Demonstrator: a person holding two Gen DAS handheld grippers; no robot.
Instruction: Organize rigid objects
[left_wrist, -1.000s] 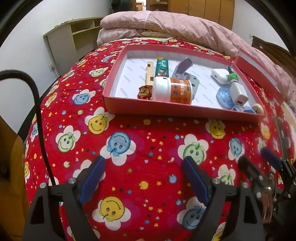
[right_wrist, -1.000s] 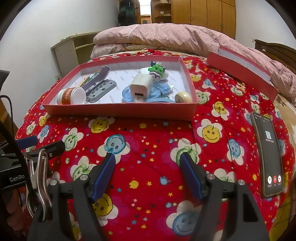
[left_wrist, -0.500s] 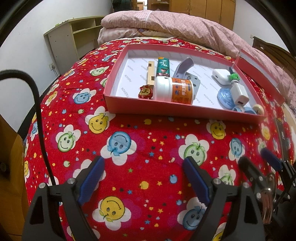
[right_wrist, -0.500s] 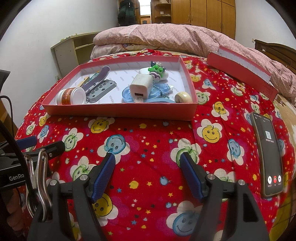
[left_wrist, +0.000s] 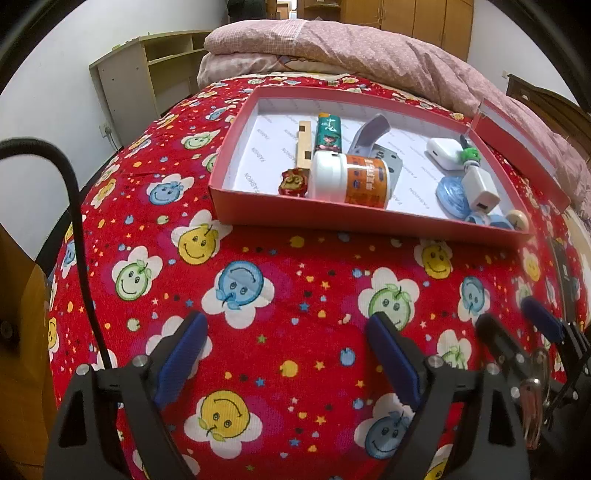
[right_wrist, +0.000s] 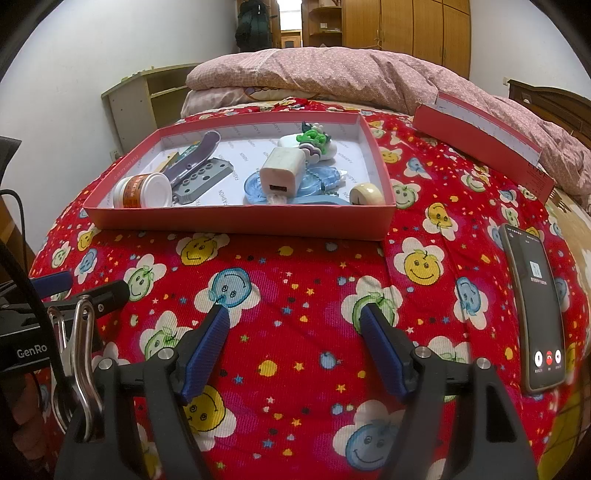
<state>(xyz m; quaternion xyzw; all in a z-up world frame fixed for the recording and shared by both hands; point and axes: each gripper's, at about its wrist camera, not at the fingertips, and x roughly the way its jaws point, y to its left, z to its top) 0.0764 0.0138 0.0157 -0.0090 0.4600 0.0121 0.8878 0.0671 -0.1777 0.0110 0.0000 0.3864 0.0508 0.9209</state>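
Red box (right_wrist: 236, 221) sits on the smiley bedspread (right_wrist: 295, 288), holding white bottle (left_wrist: 347, 179), charger (right_wrist: 282, 173), grey tool (right_wrist: 201, 173) (liner printed "FASHION"). Phone (right_wrist: 532, 314) lies right, box lid (right_wrist: 480, 144) beyond. Left gripper (left_wrist: 286, 328) and right gripper (right_wrist: 291, 325) both released, empty, near the box.

Black gripper (right_wrist: 293, 321) frames, blue pads (right_wrist: 207, 349), silver screws.
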